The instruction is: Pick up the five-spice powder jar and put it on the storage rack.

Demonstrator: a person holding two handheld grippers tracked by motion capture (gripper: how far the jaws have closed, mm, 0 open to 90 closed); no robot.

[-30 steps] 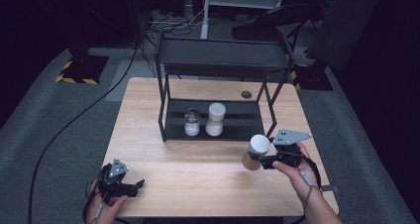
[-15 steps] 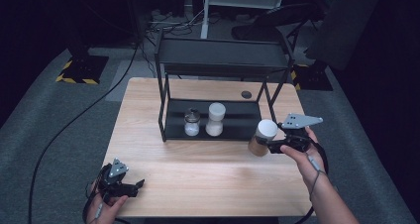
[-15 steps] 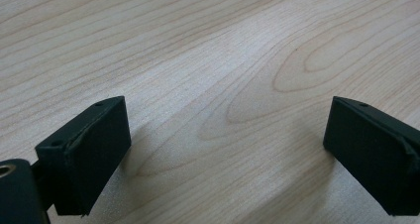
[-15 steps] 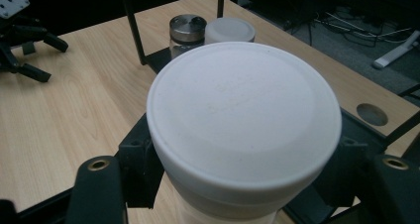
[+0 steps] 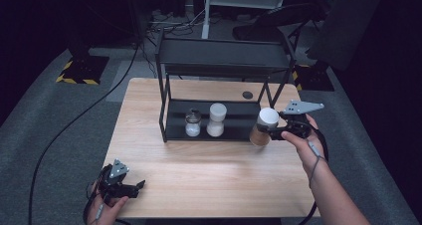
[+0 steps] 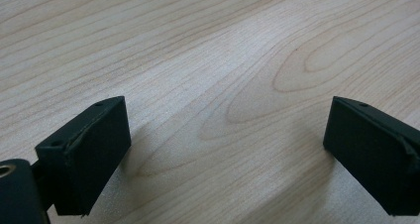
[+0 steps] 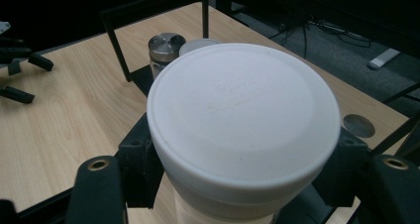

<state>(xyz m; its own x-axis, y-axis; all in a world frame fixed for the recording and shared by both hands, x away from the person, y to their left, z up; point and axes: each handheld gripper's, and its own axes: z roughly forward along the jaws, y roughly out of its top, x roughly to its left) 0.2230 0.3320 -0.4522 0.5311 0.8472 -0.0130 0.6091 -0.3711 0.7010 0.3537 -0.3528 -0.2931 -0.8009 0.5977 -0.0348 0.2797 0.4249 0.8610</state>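
My right gripper [image 5: 275, 131] is shut on a white-lidded jar [image 5: 263, 126] of brown powder, held off the table at the right end of the black rack's lower shelf [image 5: 234, 128]. Its broad white lid [image 7: 242, 112] sits between the jaws in the right gripper view. On that shelf stand a small metal-capped jar [image 5: 192, 123] and a taller white-lidded jar [image 5: 216, 119]; the metal cap [image 7: 167, 43] shows beyond the lid. My left gripper [image 5: 138, 186] rests open at the table's near-left corner, its fingers [image 6: 86, 157] wide apart over bare wood.
The two-tier black wire rack [image 5: 224, 56] stands at the back middle of the wooden table [image 5: 199, 170]. A dark round grommet [image 5: 247, 94] lies behind the rack. Cables [image 5: 64, 130] trail over the grey floor at the left.
My right gripper has carried the jar up and away from me, from the table's right front to the right end of the lower shelf. The left gripper has stayed still.
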